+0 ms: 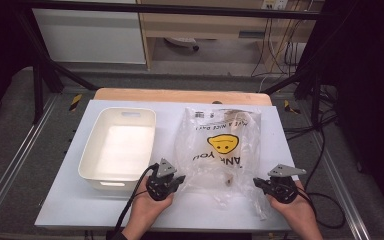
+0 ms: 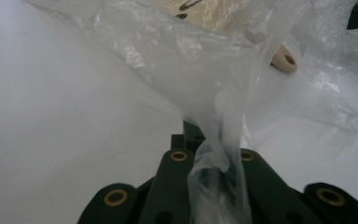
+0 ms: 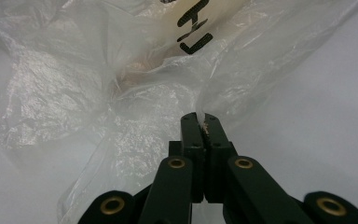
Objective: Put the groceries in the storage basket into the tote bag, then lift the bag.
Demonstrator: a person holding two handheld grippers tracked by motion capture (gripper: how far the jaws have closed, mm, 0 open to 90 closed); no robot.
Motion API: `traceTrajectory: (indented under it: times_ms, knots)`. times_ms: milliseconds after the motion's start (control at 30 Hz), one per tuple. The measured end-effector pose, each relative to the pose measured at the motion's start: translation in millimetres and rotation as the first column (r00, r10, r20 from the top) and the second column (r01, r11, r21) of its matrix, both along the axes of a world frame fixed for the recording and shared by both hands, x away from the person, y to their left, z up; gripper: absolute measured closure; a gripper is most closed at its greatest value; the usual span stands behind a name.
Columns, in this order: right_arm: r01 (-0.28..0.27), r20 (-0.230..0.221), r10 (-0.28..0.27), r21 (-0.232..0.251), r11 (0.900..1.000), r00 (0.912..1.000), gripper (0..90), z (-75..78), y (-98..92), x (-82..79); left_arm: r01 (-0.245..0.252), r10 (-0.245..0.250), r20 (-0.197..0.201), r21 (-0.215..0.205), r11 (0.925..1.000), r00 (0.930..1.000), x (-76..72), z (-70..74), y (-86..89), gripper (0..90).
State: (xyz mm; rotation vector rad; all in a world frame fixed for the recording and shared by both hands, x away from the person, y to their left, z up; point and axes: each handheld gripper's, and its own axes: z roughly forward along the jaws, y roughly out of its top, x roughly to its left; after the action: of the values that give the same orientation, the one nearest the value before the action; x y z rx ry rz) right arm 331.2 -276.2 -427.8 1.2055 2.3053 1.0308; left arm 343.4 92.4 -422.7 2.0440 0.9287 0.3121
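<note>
Between each gripper's closed fingers: plastic bag [image 1: 220,150] edge, left gripper [image 1: 179,180] and right gripper [image 1: 258,183] both clamping film.

A lab or test room: the white-topped desk [image 1: 130,210] stands inside a black metal frame [image 1: 45,65] (a recording rig, by its look), with loose black cables [image 1: 325,145] on the grey carpeted floor [image 1: 10,135] at right and plain wooden shelving [image 1: 205,25] far behind.

- the clear plastic bag [image 1: 220,145] bears black lettering upside down in the high view: "HAVE A NICE DAY!" along its far part; "THANK YOU" curving under a yellow smiley face; a small barcode label near its far edge, too small to read
- the right gripper view shows only partial black letters on the bag
</note>
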Motion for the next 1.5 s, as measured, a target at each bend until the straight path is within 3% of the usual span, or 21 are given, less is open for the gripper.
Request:
traceTrajectory:
  times_ms: [133, 267, 500, 733, 1167, 1500]
  knots:
    - [-0.018, 0.016, 0.019, -0.005, 1.000, 0.9997, 90.0, 4.9, 4.5, 2.2, 0.003, -0.002, 0.002, -0.011, 0.9999, 1.0000, 1.0, 8.7, 1.6, 90.0]
    - [-0.032, 0.024, 0.032, 0.007, 0.999, 0.9992, 90.0, 11.0, 10.1, 5.9, 0.004, -0.005, -0.024, -0.037, 0.9993, 0.9997, 6.1, 16.3, 2.7, 90.0]
    - [-0.051, 0.041, 0.050, 0.030, 0.998, 0.9979, 90.0, 22.6, 17.6, 14.6, 0.010, -0.010, 0.000, -0.038, 0.9992, 0.9999, 15.4, 36.8, 2.5, 90.0]
    - [-0.064, 0.058, 0.062, 0.030, 0.998, 0.9964, 90.0, 36.0, 22.4, 24.9, 0.009, -0.009, -0.003, -0.032, 0.9994, 1.0000, 26.7, 51.3, 6.4, 90.0]
    - [-0.059, 0.095, 0.056, 0.026, 0.998, 0.9939, 90.0, 69.0, 17.8, 44.9, -0.019, 0.019, 0.000, -0.043, 0.9989, 0.9998, 47.3, 83.5, 26.7, 90.0]
    - [-0.038, 0.123, 0.035, 0.019, 0.999, 0.9918, 90.0, 89.2, 5.5, 54.2, -0.021, 0.022, 0.008, -0.028, 0.9994, 0.9997, 53.7, 92.2, 29.5, 90.0]
